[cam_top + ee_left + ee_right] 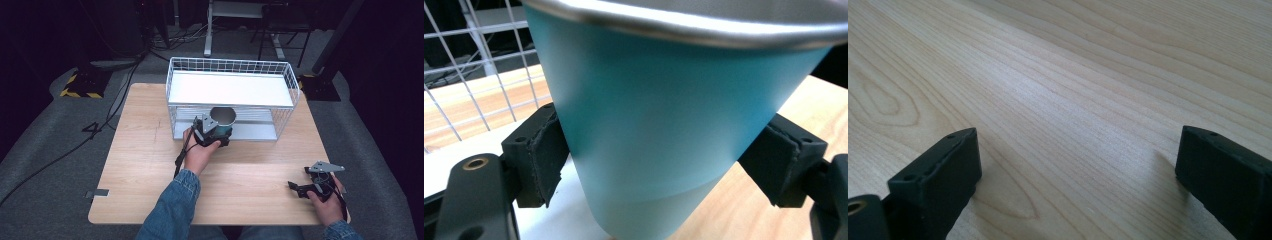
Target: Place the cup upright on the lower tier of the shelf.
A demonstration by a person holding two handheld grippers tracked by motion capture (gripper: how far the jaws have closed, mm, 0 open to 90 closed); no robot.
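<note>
The left gripper (214, 133) pinches a teal cup (664, 130) around its lower body, both pads pressed flat against the tapered wall. In the high view the cup (222, 120) sits at the front opening of the white wire rack (230, 67), at the edge of the lower shelf (255, 131), its steel rim facing up. Whether its base already rests on that shelf or hangs just above it cannot be told.

The step in hand looks like setting the cup onto the lower shelf. To do it well, keep the cup upright and slide it in low, since the upper shelf (230, 89) leaves limited headroom above the rim (the taper also means the grip could slip upward if squeezed loosely). Let the base settle fully on the slats before the pads part, then draw back straight toward the person so neither pad catches the wire front.

The right gripper (306, 189) rests spread wide over the bare table (1058, 100) near the front right corner, holding nothing.
</note>
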